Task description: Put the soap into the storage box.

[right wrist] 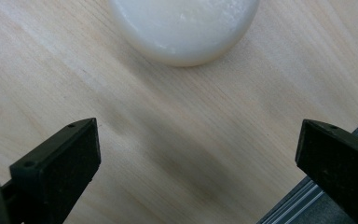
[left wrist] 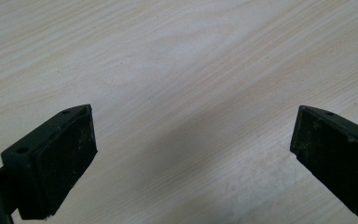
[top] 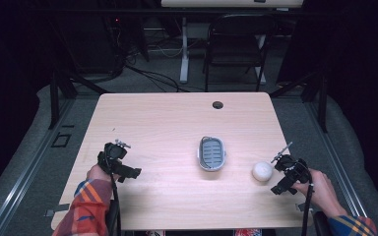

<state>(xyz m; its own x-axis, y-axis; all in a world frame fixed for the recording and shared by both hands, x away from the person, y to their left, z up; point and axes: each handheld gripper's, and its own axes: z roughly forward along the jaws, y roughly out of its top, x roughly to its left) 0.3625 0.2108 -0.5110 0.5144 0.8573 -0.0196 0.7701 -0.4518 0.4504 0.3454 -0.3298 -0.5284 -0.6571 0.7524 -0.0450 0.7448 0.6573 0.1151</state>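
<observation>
White soap bar (top: 262, 171) lay near right on table (top: 177, 118), just left of right gripper (top: 284, 173), jaws spread wide, lined up for grab. Grey soap dish (top: 211, 153) waited centre, likely destination. Left gripper (top: 119, 164) idled near left, jaws apart, empty.

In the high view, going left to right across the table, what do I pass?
Left gripper → grey soap dish → round white soap → right gripper, its open jaws just beside the soap.
</observation>
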